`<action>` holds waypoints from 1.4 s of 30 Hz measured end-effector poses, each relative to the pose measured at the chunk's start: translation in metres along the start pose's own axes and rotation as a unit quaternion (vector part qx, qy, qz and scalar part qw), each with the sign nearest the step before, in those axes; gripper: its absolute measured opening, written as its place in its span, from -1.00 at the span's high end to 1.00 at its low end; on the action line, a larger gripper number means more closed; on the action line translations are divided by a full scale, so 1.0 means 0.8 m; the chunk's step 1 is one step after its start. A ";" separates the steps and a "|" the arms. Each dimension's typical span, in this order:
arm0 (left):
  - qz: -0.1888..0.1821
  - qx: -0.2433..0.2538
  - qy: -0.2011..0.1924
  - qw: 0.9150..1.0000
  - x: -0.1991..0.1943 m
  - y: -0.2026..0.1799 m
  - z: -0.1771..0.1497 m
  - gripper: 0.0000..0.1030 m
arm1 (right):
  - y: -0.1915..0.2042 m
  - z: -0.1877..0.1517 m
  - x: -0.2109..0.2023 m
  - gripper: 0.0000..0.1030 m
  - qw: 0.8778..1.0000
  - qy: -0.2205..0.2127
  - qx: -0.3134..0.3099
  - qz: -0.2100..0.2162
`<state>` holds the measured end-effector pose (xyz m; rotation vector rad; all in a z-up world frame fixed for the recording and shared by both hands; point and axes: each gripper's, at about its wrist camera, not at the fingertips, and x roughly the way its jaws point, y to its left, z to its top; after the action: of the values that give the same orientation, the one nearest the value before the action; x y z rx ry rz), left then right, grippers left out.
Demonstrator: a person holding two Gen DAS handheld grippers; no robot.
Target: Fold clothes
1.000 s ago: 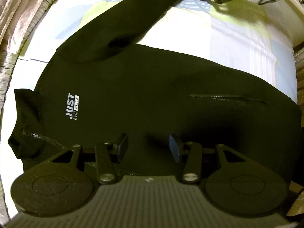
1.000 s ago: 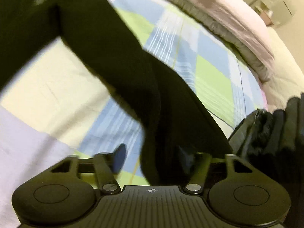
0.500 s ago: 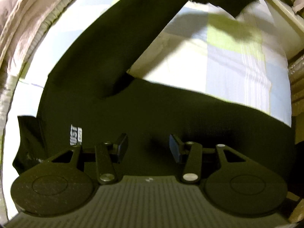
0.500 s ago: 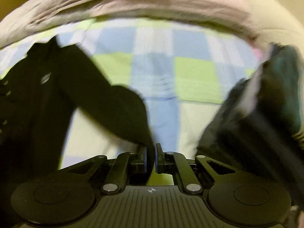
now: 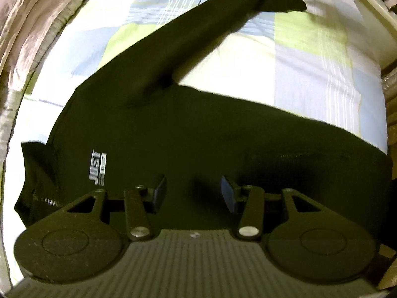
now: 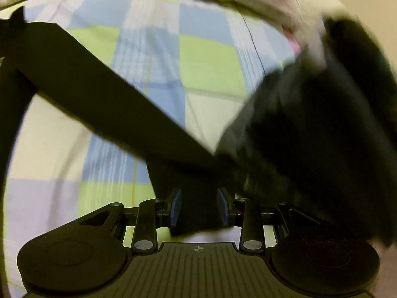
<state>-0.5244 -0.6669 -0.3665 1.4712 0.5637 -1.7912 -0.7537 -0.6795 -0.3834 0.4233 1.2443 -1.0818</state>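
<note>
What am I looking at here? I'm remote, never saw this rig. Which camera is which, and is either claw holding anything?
There is no robot arm: a person carries a two-finger claw in each hand, each with a fisheye camera looking forward along its fingers. The left wrist view shows the left claw, jaws wide apart, above the body of a black jacket spread on a checked bedsheet; it grips nothing. The right wrist view shows the right claw with the jacket's sleeve passing between its fingers, but the jaws stand apart, so it is not clamped. The blurred dark mass at that view's right looks like other clothing; I cannot tell more.
</note>
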 end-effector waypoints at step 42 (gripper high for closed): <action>0.056 -0.115 0.068 0.989 -0.033 -0.025 -0.128 -0.04 | 0.041 -0.100 -0.016 -0.34 0.966 0.022 0.222 0.128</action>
<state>-0.4724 -0.5724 -0.3689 1.4420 0.7157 -1.4934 -0.7690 -0.5969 -0.4071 0.9284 0.9462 -1.1265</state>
